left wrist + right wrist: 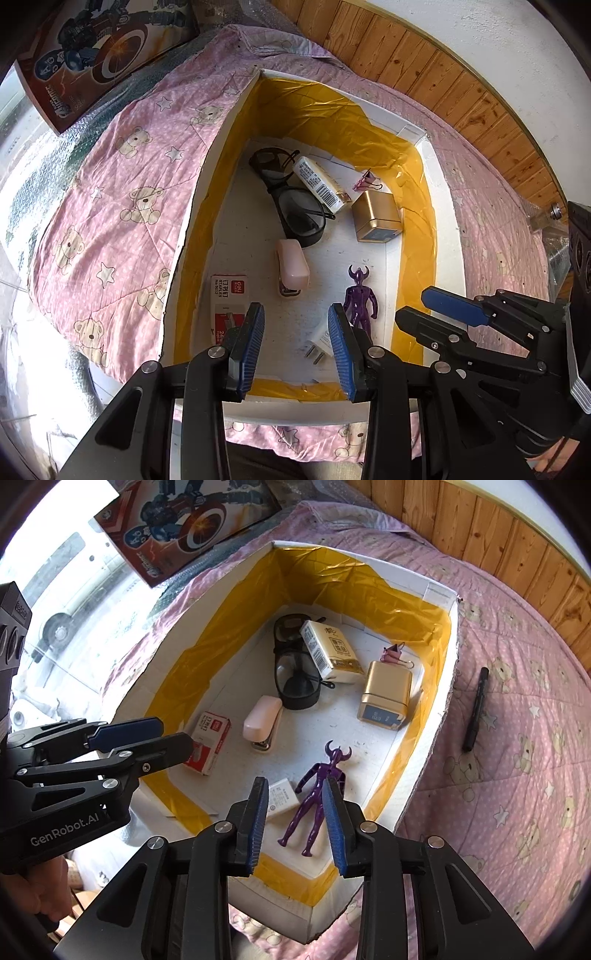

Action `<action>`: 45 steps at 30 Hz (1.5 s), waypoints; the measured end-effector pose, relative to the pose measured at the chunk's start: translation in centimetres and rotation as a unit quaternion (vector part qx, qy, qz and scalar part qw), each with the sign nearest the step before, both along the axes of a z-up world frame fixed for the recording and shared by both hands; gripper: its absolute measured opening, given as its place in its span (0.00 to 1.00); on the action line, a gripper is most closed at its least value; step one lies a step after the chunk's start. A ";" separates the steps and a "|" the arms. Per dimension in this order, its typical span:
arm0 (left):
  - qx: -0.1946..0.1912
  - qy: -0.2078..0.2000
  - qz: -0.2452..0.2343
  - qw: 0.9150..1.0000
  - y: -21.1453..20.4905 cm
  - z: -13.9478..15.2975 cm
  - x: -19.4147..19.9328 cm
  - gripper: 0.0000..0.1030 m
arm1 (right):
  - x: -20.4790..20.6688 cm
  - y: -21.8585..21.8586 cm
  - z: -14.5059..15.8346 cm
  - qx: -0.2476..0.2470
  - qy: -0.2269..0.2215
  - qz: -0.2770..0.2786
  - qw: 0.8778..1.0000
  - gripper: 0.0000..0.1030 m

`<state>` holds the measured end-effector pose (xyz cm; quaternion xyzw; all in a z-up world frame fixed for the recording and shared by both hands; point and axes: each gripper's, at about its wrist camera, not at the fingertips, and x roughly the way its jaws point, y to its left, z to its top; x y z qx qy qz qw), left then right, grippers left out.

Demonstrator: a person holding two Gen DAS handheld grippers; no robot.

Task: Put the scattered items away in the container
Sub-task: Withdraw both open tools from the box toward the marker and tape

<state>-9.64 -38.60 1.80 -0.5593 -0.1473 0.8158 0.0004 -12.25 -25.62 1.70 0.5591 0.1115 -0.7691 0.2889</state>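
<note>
The white box holds sunglasses, a stapler, a gold tin and a purple figure; left tongs and right tongs hover parted, empty.

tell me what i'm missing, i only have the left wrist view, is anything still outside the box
Observer: Yes, a black pen lies on the pink bedspread, beyond the box's right wall.
Operator: is the right gripper holding anything
Observer: No, the right gripper is open and empty above the purple figure.
Operator: what's printed on top of the white pack by the glasses
Observer: The white pack has a gold label with characters on its top face; too small to read.
</note>
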 end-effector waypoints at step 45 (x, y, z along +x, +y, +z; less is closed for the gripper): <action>-0.049 0.072 -0.060 0.994 8.8 5.8 5.3 0.37 | 8.3 15.2 2.6 -0.242 0.018 -0.168 0.955 0.35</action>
